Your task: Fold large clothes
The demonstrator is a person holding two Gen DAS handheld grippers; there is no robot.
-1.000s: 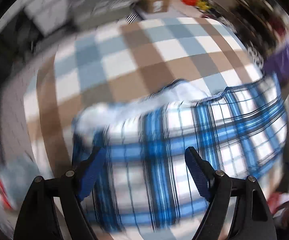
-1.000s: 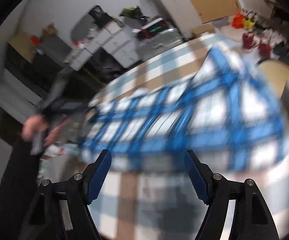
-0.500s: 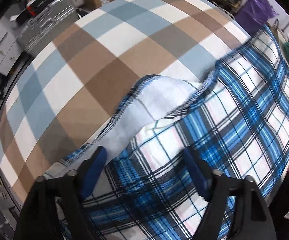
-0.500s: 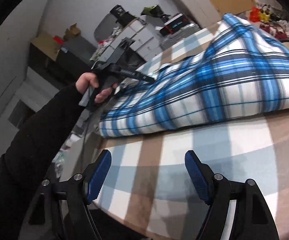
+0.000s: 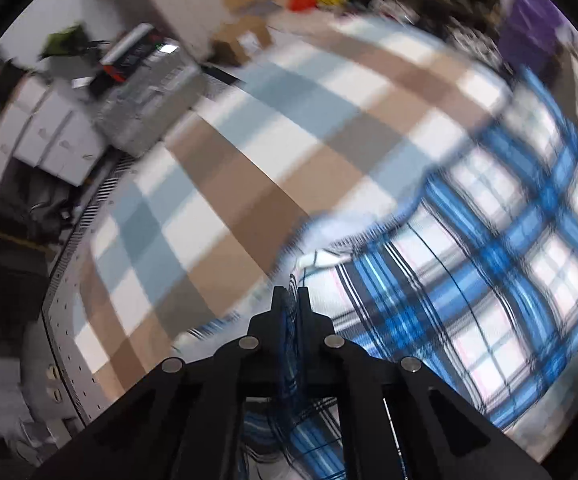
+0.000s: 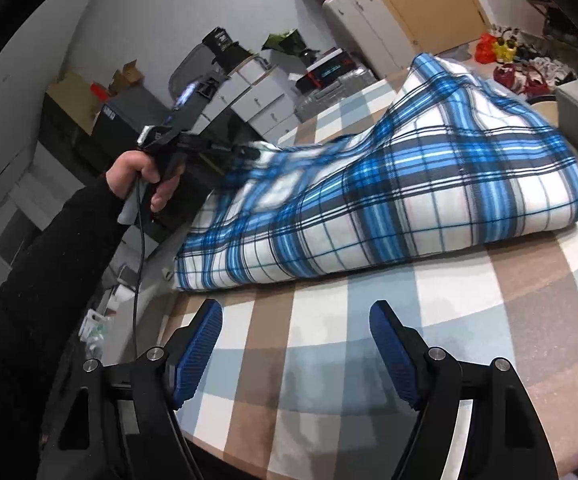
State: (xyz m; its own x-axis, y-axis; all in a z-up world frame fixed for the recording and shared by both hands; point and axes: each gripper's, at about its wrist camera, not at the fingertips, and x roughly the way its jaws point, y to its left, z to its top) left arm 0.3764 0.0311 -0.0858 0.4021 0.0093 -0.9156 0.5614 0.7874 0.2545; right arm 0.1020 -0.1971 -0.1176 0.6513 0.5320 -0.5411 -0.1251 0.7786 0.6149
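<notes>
left wrist view: my left gripper (image 5: 292, 294) is clenched on a fold of the blue, white and black plaid fleece garment (image 5: 489, 280), which lies on the brown, white and pale-blue checked surface (image 5: 249, 168).
right wrist view: my right gripper (image 6: 295, 320) is released, nothing between its blue pads, hovering over the surface (image 6: 349, 340) near the garment (image 6: 389, 200); a black-sleeved hand (image 6: 137, 176) holds the left gripper at the garment's far corner.
</notes>
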